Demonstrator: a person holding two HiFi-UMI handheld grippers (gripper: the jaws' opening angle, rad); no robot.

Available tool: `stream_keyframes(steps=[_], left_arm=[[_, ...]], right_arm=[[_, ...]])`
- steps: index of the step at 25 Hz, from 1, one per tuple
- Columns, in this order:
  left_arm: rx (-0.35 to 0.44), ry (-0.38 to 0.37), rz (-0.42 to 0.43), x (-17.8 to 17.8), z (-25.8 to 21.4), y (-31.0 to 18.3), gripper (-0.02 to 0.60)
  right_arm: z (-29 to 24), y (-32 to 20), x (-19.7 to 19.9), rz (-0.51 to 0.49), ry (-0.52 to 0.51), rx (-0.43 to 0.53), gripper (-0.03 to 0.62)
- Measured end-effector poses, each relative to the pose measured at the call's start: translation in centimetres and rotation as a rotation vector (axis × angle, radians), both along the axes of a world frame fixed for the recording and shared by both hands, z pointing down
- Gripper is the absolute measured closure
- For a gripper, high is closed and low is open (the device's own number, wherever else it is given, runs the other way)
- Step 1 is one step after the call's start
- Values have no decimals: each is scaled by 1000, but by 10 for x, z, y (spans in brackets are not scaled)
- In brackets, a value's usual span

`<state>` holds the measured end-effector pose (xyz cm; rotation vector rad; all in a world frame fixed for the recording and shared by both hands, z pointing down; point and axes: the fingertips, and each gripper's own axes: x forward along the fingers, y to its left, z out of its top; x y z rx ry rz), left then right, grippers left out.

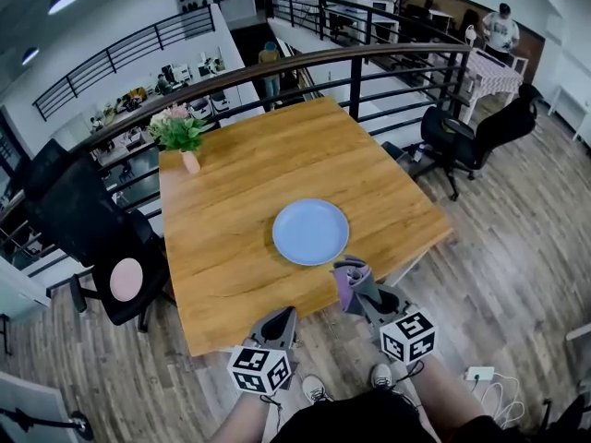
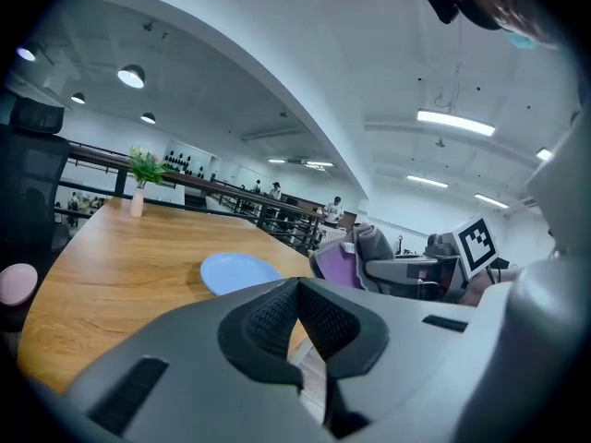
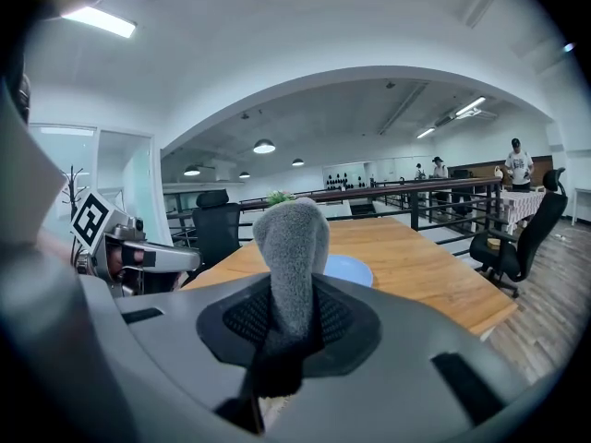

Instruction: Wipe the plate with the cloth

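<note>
A light blue plate (image 1: 310, 232) lies on the wooden table (image 1: 231, 238) near its front right corner; it also shows as plate (image 2: 238, 271) and plate (image 3: 352, 268). My right gripper (image 1: 355, 282) hovers just past the table's front edge, a little short of the plate, shut on a grey and purple cloth (image 1: 350, 277). The cloth (image 3: 292, 261) sticks up from between the jaws. My left gripper (image 1: 280, 325) hangs off the table's front edge, shut with nothing in it; the same left gripper (image 2: 297, 319) shows its pads meeting.
A small potted plant (image 1: 180, 135) stands at the table's far left corner. Black office chairs (image 1: 92, 238) stand left of the table and more chairs (image 1: 471, 137) to its right. A black railing (image 1: 305, 72) runs behind the table. People stand far back.
</note>
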<state>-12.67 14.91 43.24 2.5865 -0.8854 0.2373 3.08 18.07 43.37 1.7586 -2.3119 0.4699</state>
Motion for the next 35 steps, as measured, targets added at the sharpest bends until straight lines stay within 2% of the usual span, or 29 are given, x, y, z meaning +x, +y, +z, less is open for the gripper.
stream_keyframes(steps=[9, 16, 26, 35], left_arm=[[-10, -2, -60, 53, 0, 25, 563], [-10, -13, -130, 80, -4, 43, 563], [1, -14, -223, 85, -10, 68, 563], [5, -15, -228, 88, -10, 82, 563]], right_arm=[[0, 19, 45, -75, 2, 0, 522], [-5, 24, 69, -161, -3, 10, 522], [-9, 35, 78, -251, -2, 23, 523], [-11, 43, 78, -263, -5, 29, 523]])
